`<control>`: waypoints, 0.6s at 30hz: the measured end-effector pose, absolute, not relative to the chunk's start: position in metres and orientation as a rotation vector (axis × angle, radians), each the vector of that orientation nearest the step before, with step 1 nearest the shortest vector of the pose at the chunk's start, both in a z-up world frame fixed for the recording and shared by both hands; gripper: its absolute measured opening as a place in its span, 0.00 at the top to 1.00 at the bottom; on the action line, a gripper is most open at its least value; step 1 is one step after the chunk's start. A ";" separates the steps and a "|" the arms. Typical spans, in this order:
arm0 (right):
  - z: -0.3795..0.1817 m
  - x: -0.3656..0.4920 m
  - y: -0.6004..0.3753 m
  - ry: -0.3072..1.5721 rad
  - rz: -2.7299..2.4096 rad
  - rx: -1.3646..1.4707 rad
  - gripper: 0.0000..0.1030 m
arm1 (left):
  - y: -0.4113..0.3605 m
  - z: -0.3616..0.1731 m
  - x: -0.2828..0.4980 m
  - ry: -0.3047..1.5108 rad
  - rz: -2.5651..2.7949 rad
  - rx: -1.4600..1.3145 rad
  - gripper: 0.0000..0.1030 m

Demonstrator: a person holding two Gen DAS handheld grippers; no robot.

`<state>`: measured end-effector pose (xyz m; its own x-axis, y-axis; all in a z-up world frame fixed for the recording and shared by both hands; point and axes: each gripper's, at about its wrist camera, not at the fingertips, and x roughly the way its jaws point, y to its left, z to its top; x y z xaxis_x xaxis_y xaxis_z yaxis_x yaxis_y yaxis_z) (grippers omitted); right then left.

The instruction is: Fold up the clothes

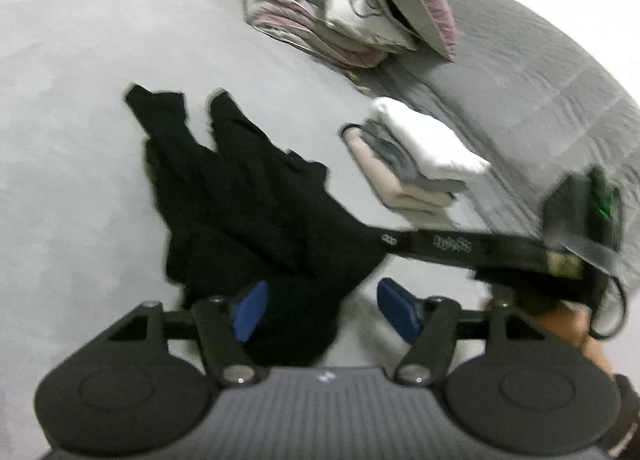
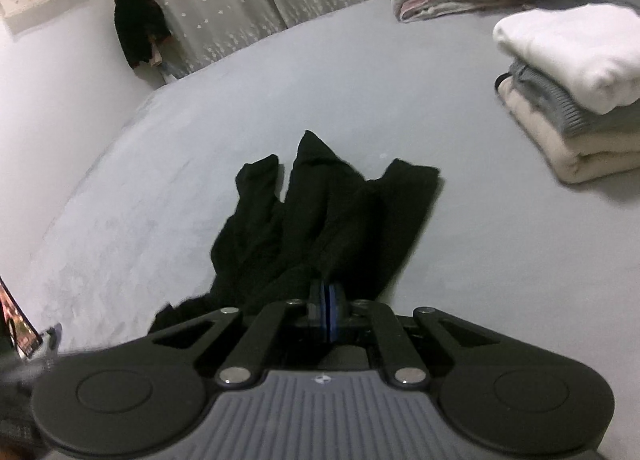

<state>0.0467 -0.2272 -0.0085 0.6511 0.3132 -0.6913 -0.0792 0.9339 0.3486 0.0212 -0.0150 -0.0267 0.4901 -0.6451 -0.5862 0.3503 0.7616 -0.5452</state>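
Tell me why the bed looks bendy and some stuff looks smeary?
Both views: the fisheye lens curves the bed. Left wrist view: motion blur smears the right gripper and folded stack. Right wrist view: sharper, but the black garment shows little detail.

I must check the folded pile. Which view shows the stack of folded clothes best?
The right wrist view: the stack of folded clothes is near and sharp, its layers distinct. In the left wrist view it is smaller and blurred.

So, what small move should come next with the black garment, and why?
Probably close the left gripper on the black garment. Its blue pads stand apart with the near edge of the cloth between them, while the right gripper is already shut on another part. The garment lies bunched on the bed, so it likely needs both grips to be spread flat.
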 end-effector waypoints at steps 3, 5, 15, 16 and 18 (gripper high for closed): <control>-0.012 0.038 -0.235 0.847 0.227 0.272 0.95 | -0.014 -0.027 0.027 0.868 -0.570 -0.368 0.30; -0.015 0.032 -0.240 0.855 0.227 0.253 0.95 | -0.013 -0.031 0.032 0.884 -0.531 -0.376 0.29; -0.037 0.006 -0.245 0.941 0.296 0.166 0.95 | -0.013 -0.051 0.048 0.955 -0.442 -0.381 0.45; -0.040 0.004 -0.244 0.952 0.309 0.156 0.95 | -0.015 -0.053 0.048 0.964 -0.442 -0.378 0.51; -0.045 0.000 -0.242 0.974 0.336 0.137 0.95 | -0.012 -0.050 0.046 0.953 -0.423 -0.379 0.64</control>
